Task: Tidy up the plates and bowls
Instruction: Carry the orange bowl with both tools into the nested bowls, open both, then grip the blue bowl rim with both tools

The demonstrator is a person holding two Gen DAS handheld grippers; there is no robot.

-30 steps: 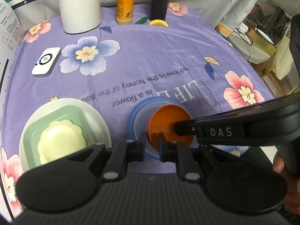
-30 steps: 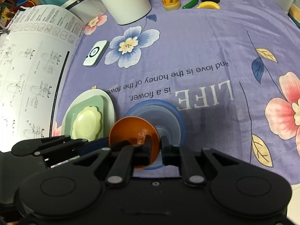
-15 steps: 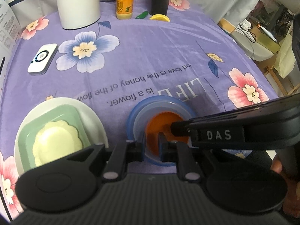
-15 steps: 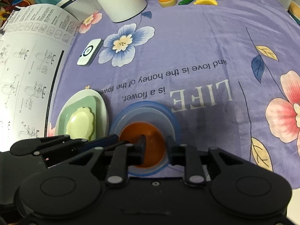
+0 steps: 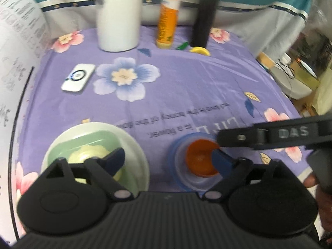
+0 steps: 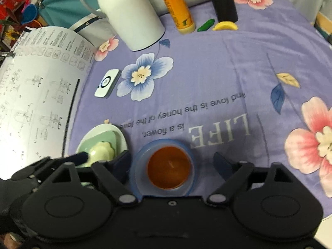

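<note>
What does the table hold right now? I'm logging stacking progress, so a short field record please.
orange bowl: nested upright inside the blue bowl
blue bowl: on the purple tablecloth, near edge
white plate: left of the blue bowl, holds the green square dish
green square dish: carries a pale scalloped dish
left gripper: open, holding nothing
right gripper: open, fingers either side of the blue bowl, apparently not touching
far edge: white jug, orange bottle
</note>
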